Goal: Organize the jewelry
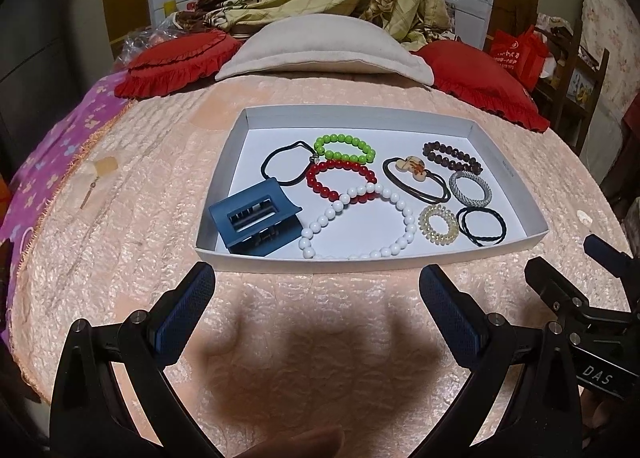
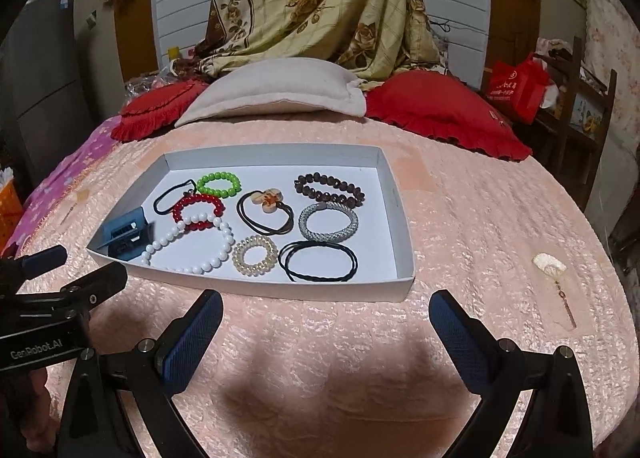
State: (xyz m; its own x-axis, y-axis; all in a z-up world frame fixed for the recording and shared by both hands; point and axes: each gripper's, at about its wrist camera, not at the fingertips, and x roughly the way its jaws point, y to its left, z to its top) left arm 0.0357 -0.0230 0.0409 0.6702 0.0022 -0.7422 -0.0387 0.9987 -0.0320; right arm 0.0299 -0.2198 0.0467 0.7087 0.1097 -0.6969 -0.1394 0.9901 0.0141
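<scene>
Both grippers hover low over the pink bedspread (image 1: 160,226), near the front edge of the white tray (image 1: 248,114). On the left gripper (image 1: 316,290) the jaws stand wide open and hold nothing; the right gripper (image 2: 326,322) is the same, wide apart and empty. Inside the tray lie all the pieces: a blue hair claw (image 1: 254,224) at the near left corner, a white bead bracelet (image 1: 360,226) beside it, overlapping a red bead bracelet (image 1: 340,180), and a green bead bracelet (image 1: 346,148) farther back. At the right lie a dark brown bead bracelet (image 2: 330,188), a silver bangle (image 2: 328,220) and black hair ties (image 2: 318,260). Far behind, a beige pillow (image 2: 272,92) rests between red cushions (image 2: 444,114).
</scene>
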